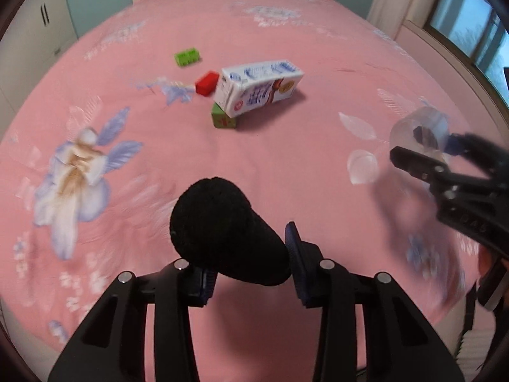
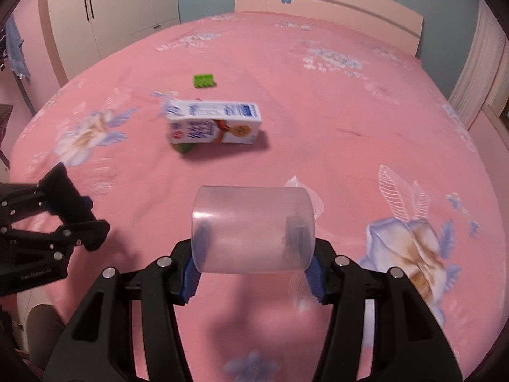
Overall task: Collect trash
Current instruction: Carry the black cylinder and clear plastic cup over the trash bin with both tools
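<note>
My left gripper [image 1: 251, 267] is shut on a black fuzzy object [image 1: 226, 232], held above the pink bed; it also shows at the left of the right wrist view [image 2: 76, 213]. My right gripper [image 2: 253, 273] is shut on a clear plastic cup [image 2: 253, 229], held sideways above the bed; the cup also shows at the right of the left wrist view [image 1: 420, 133]. A white milk carton [image 1: 257, 87] lies on its side mid-bed, resting on a green block [image 1: 224, 120]; the right wrist view shows it too [image 2: 214, 127].
A red block [image 1: 207, 83] lies just left of the carton. A bright green block [image 1: 187, 57] lies farther back, also in the right wrist view [image 2: 204, 81]. The pink floral bedsheet [image 1: 127, 159] covers the bed. Wardrobes [image 2: 121, 3] stand left, a window [image 1: 470, 25] right.
</note>
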Demonstrator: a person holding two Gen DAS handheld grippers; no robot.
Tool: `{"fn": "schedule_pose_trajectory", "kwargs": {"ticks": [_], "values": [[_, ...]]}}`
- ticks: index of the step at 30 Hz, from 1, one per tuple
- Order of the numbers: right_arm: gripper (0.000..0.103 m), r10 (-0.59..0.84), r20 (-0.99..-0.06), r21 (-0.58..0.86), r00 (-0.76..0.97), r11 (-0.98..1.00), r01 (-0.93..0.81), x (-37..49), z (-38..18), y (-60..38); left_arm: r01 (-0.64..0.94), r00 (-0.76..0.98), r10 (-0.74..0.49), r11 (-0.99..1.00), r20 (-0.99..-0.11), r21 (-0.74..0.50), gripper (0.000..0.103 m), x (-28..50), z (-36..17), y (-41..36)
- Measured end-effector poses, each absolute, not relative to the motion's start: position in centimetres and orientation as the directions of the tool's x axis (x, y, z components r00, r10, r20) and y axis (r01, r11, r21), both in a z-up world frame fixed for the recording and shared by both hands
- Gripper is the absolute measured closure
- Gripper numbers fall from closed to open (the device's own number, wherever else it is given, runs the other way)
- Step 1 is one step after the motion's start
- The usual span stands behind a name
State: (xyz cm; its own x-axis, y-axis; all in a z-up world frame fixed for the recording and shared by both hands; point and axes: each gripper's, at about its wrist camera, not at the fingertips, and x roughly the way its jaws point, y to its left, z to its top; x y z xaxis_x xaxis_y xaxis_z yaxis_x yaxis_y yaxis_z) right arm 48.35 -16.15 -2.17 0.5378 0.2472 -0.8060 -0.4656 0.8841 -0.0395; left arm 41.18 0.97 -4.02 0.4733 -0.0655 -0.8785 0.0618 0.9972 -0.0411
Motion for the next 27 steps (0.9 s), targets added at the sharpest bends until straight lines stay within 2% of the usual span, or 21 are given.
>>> {"fn": "schedule_pose_trajectory", "kwargs": {"ticks": [14, 27], "values": [[0.048, 0.278, -0.691, -0.113, 0.668, 0.870, -0.480, 35.3, 11.1, -15.1, 0.141, 0.718, 0.018, 0.975, -0.696, 0.170, 0.062, 29.9, 9.9, 0.7], [0.048, 0.306, -0.615, -0.146, 0.727, 0.862, -0.486, 26.3, 17.4, -14.9, 0.144, 0.828, 0.027, 0.955, -0.559, 0.259, 0.062, 21.9, 16.0, 0.0]]}}
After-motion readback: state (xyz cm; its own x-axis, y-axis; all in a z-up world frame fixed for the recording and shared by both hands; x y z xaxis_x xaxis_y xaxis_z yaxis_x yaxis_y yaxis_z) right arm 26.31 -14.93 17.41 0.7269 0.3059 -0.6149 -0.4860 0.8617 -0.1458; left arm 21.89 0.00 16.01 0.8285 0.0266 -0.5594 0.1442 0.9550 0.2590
